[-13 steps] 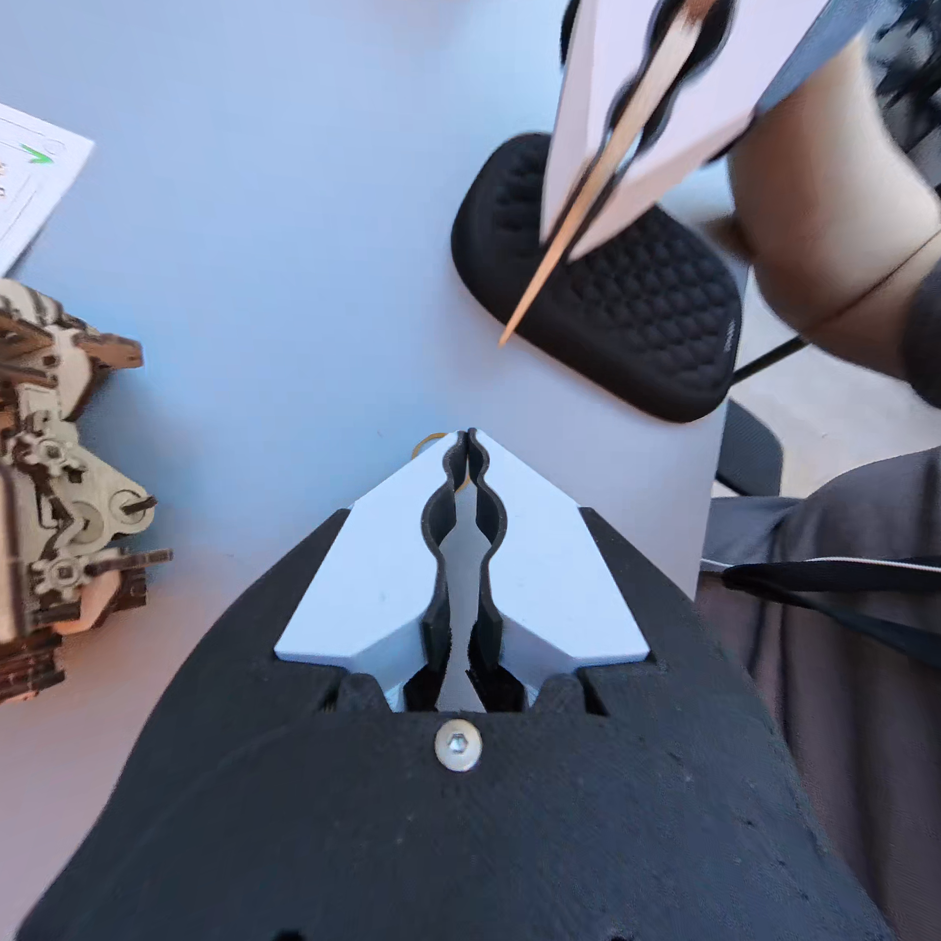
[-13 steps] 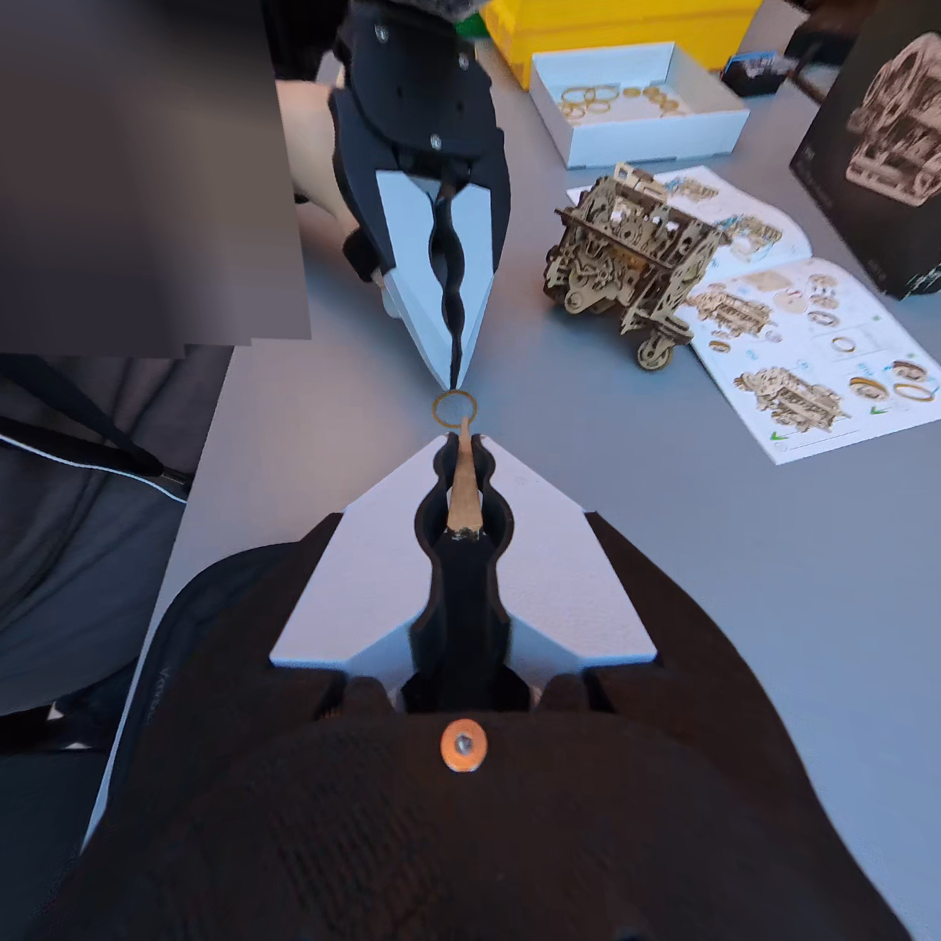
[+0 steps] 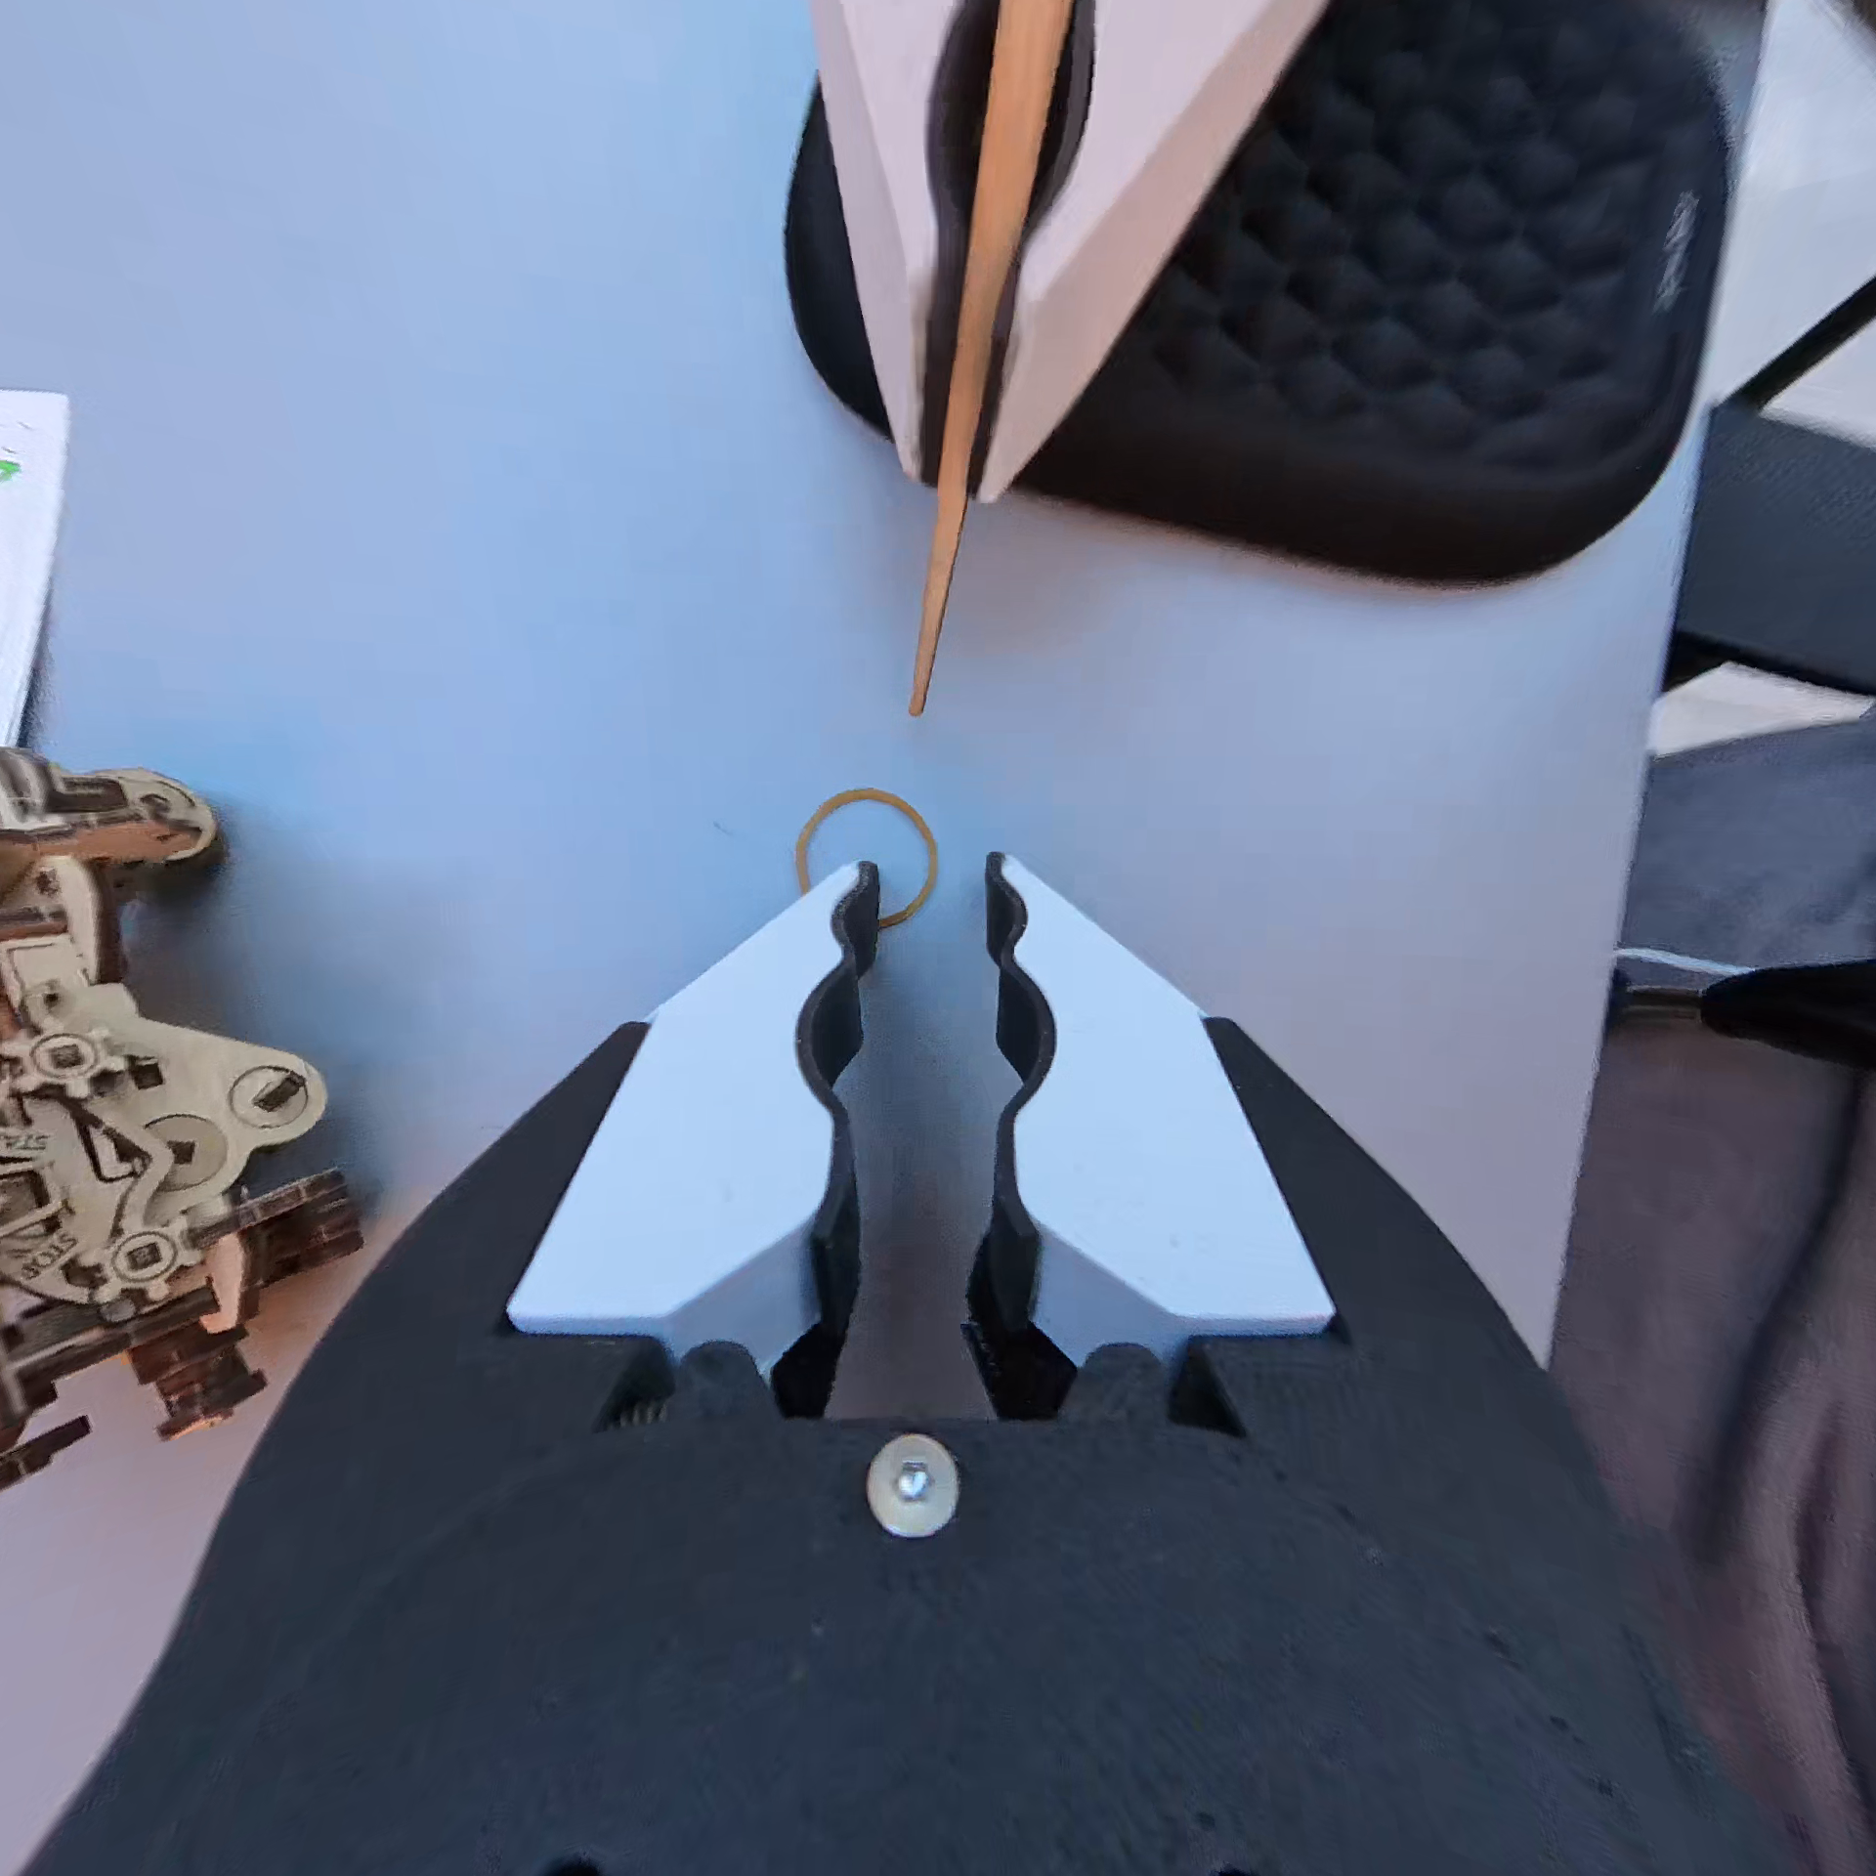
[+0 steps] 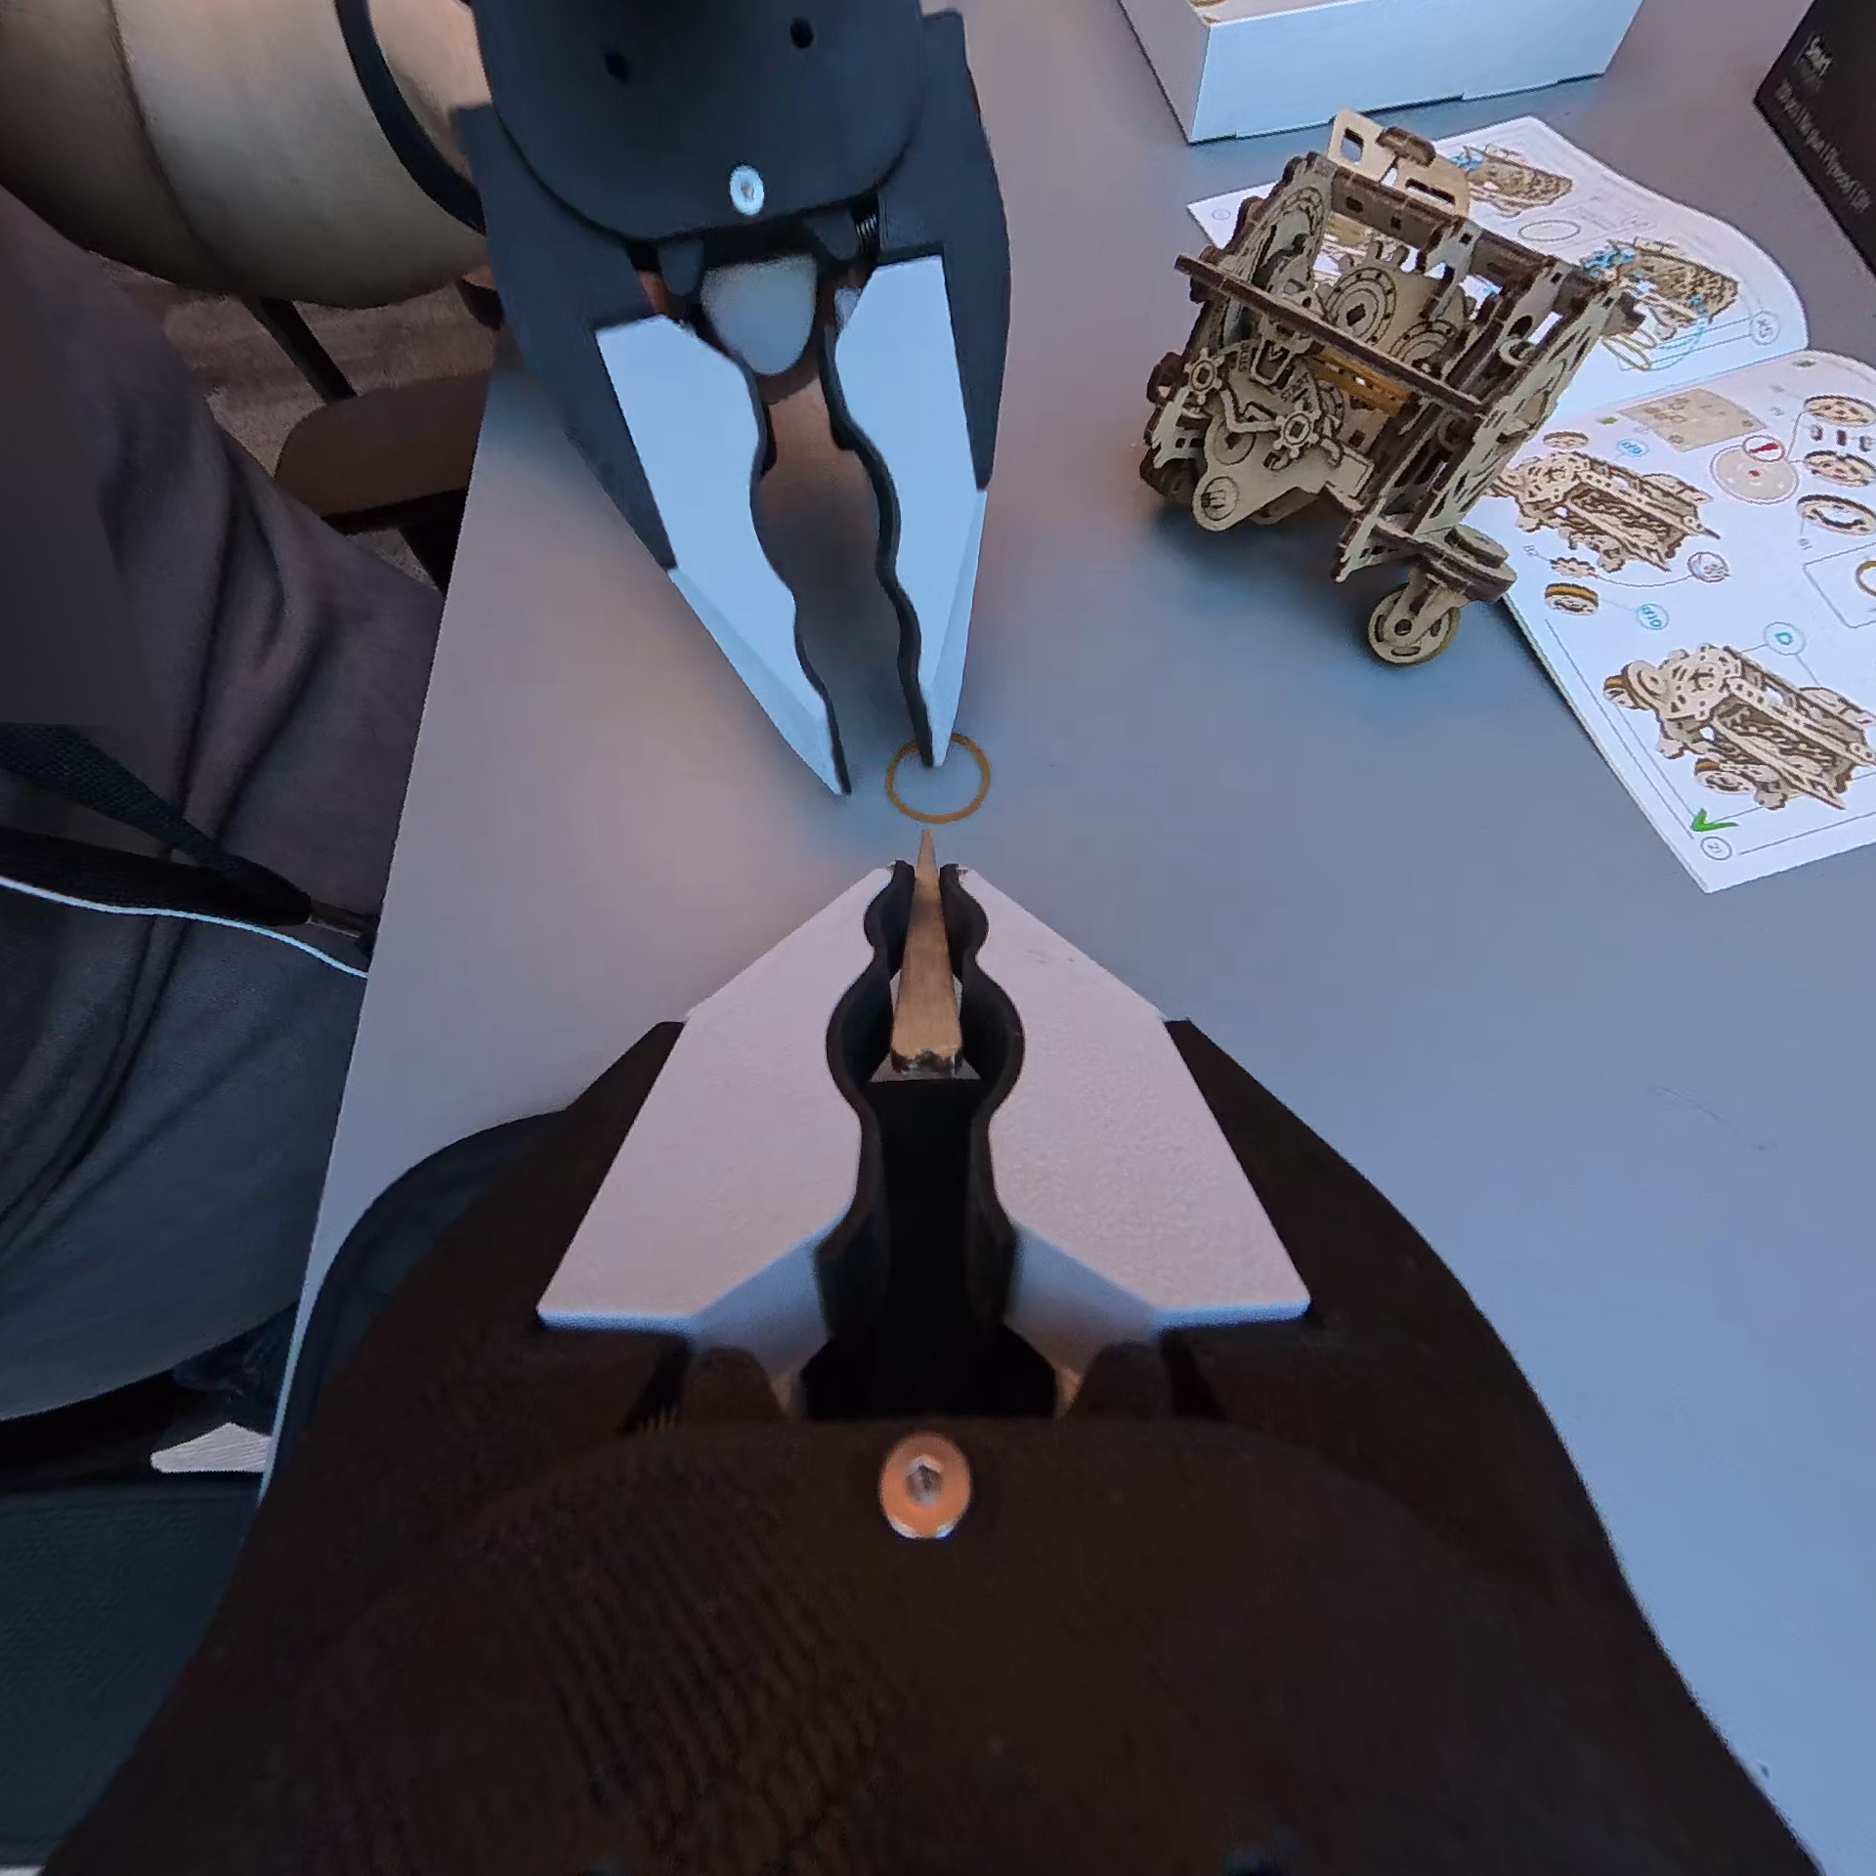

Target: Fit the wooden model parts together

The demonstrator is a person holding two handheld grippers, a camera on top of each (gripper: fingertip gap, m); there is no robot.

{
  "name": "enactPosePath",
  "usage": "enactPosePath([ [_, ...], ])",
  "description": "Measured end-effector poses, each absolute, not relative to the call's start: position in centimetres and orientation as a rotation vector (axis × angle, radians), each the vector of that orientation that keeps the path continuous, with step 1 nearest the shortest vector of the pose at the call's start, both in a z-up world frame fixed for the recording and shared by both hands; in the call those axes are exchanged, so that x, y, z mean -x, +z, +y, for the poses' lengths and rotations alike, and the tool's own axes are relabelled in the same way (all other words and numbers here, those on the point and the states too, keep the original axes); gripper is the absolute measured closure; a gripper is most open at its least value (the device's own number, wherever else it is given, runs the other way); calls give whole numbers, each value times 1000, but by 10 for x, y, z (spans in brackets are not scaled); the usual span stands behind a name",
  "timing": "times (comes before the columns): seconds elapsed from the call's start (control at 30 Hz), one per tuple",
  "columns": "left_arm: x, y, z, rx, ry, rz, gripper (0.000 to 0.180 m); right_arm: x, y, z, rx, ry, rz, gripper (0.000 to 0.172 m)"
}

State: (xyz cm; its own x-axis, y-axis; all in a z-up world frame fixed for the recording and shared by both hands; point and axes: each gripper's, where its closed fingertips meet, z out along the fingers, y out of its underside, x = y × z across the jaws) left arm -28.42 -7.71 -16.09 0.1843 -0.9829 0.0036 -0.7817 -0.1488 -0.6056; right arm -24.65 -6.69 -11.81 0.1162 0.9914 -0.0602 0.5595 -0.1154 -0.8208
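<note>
A thin tan ring [image 3: 863,796] lies flat on the grey table [image 3: 406,508]. My left gripper [image 3: 929,873] is open and empty over it, with one fingertip [image 3: 858,883] on the ring's near part. In the right wrist view the left gripper [image 4: 883,772] points down with one fingertip inside the ring [image 4: 939,813]. My right gripper [image 4: 924,871] is shut on a pointed wooden stick [image 4: 924,964], whose tip stops just short of the ring. The stick [image 3: 954,508] also shows in the left wrist view, aimed at the ring. The partly built wooden model [image 4: 1370,406] stands to the right.
An open instruction booklet [image 4: 1675,609] lies beside the model, with a white box [image 4: 1370,61] and a black box [image 4: 1827,132] behind. A black padded wrist rest [image 3: 1370,305] lies at the table's edge. The person's lap [image 4: 152,711] is by that edge. My hands' fingertips stand some 6 cm from each other.
My left gripper has opened; the ring that was at its shut tips now lies free on the table. My right gripper has moved closer with the stick, pointing at the ring.
</note>
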Motion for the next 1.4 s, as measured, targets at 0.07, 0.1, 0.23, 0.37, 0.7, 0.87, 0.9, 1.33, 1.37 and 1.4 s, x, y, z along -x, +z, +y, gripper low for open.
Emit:
enactPosePath([
  [0.07,285,-162,-76,1955,-487,1715,164,246,-115,-68,1747,871,-1496,168],
  [0.1,285,-162,-78,1940,-472,1768,161,245,-114,-70,1742,882,-1491,168],
  [0.23,288,-163,-85,1858,-398,2065,166,243,-112,-70,1731,901,-1473,168],
  [0.37,292,-165,-82,1846,-297,2263,170,238,-105,-68,1694,926,-1422,168],
  [0.7,290,-166,-79,1840,-141,2369,180,199,-65,-63,1566,921,-1242,168],
  [0.87,290,-166,-80,1845,-86,2369,180,184,-52,-63,1534,916,-1185,168],
  [0.9,290,-166,-80,1856,-81,2369,180,182,-51,-63,1529,911,-1182,168],
  [1.33,291,-165,-80,1925,-175,2293,180,198,-80,-72,1625,895,-1296,168],
  [1.37,292,-165,-80,1929,-186,2286,180,199,-83,-73,1631,889,-1309,168],
  [1.4,293,-165,-79,1932,-193,2282,180,201,-86,-74,1638,886,-1318,168],
])
